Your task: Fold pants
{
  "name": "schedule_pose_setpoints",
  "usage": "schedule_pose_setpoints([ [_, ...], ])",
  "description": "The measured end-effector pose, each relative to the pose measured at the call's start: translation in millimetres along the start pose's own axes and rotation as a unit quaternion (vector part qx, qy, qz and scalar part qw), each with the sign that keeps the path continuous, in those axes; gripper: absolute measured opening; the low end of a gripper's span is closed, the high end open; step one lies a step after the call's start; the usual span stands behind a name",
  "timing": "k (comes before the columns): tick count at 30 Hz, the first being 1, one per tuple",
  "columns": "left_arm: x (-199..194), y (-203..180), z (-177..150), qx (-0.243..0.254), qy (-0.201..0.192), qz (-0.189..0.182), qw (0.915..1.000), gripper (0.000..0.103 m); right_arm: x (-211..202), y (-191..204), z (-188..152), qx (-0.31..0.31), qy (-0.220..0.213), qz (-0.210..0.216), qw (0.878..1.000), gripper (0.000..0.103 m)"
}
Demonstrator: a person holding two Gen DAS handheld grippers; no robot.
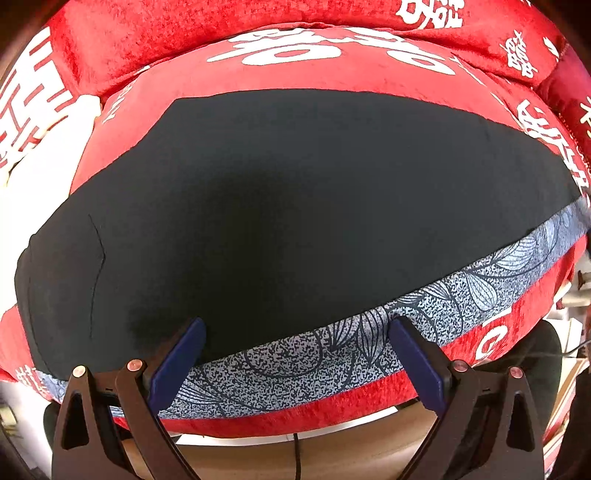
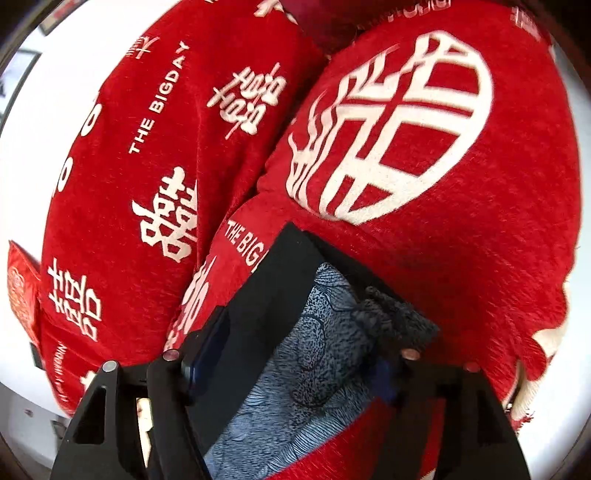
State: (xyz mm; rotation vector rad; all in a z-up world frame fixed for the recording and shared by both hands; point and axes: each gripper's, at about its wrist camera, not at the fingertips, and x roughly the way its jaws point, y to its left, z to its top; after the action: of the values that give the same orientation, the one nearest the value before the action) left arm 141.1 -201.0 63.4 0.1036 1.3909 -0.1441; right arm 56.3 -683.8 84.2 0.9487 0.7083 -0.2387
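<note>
Black pants [image 1: 288,192] with a blue-and-white patterned side stripe [image 1: 461,284] lie flat on a red blanket [image 1: 332,77]. In the left wrist view my left gripper [image 1: 297,326] points straight down over the pants' near edge. It is open, one pad [image 1: 177,365] over the black cloth and the other over the stripe. In the right wrist view my right gripper [image 2: 291,350] is shut on a bunched fold of the pants [image 2: 314,350]. Black cloth and patterned stripe stand up between its fingers and hide most of both pads.
The red blanket [image 2: 461,240] carries large white characters and bulges in soft folds around the pants. A red quilt roll [image 1: 184,33] lies at the far side. A wooden edge [image 1: 351,446] and a dark cable [image 1: 296,458] show below the blanket's near side.
</note>
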Motion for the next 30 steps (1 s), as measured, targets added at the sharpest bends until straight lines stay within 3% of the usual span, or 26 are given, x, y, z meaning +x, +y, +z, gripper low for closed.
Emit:
schedule_pose_setpoints([
  [1, -1, 0, -1, -0.001, -0.001, 0.0, 1.0, 0.1, -3, 4, 1, -0.018, -0.003, -0.029, 0.999, 0.009],
  [3, -1, 2, -2, -0.005, -0.002, -0.001, 1.0, 0.1, -8, 11, -3, -0.046, -0.011, -0.055, 0.997, 0.009],
  [6, 2, 4, 0, -0.005, 0.002, 0.001, 1.0, 0.1, 7, 14, -13, -0.094, 0.009, -0.136, 0.986, 0.01],
  [8, -4, 4, 0, 0.0, -0.004, 0.006, 1.0, 0.1, 5, 15, -16, -0.098, 0.008, -0.156, 0.983, 0.013],
  [11, -22, 12, 0, -0.011, -0.04, 0.011, 0.9991, 0.1, -18, 27, -14, -0.098, -0.015, -0.194, 0.976, 0.042],
  [12, -25, 14, 0, -0.019, -0.046, 0.015, 0.9987, 0.1, -30, 33, -16, -0.1, -0.04, -0.213, 0.971, 0.065],
  [13, -26, 17, 2, -0.029, -0.049, 0.021, 0.9982, 0.1, -39, 40, -19, -0.107, -0.067, -0.222, 0.967, 0.08],
  [15, -24, 29, 6, -0.064, -0.05, 0.043, 0.9958, 0.1, -52, 64, -31, -0.147, -0.103, -0.217, 0.96, 0.082],
  [17, -18, 38, 8, -0.099, -0.045, 0.052, 0.9928, 0.1, -43, 100, -50, -0.204, -0.077, -0.194, 0.956, 0.083],
  [19, -14, 42, 11, -0.119, -0.041, 0.056, 0.9905, 0.1, -19, 143, -83, -0.284, -0.024, -0.159, 0.945, 0.083],
  [24, -11, 56, 20, -0.111, -0.065, 0.116, 0.9848, 0.1, 59, 246, -200, -0.452, 0.106, -0.086, 0.882, 0.084],
  [27, -3, 91, 20, -0.142, -0.054, 0.126, 0.9802, 0.1, 99, 273, -252, -0.49, 0.15, -0.07, 0.856, 0.084],
  [29, -2, 115, 15, -0.164, -0.053, 0.102, 0.9796, 0.103, 129, 278, -269, -0.495, 0.183, -0.088, 0.845, 0.084],
  [30, -3, 127, 12, -0.173, -0.053, 0.092, 0.979, 0.103, 132, 278, -271, -0.505, 0.169, -0.092, 0.841, 0.087],
])
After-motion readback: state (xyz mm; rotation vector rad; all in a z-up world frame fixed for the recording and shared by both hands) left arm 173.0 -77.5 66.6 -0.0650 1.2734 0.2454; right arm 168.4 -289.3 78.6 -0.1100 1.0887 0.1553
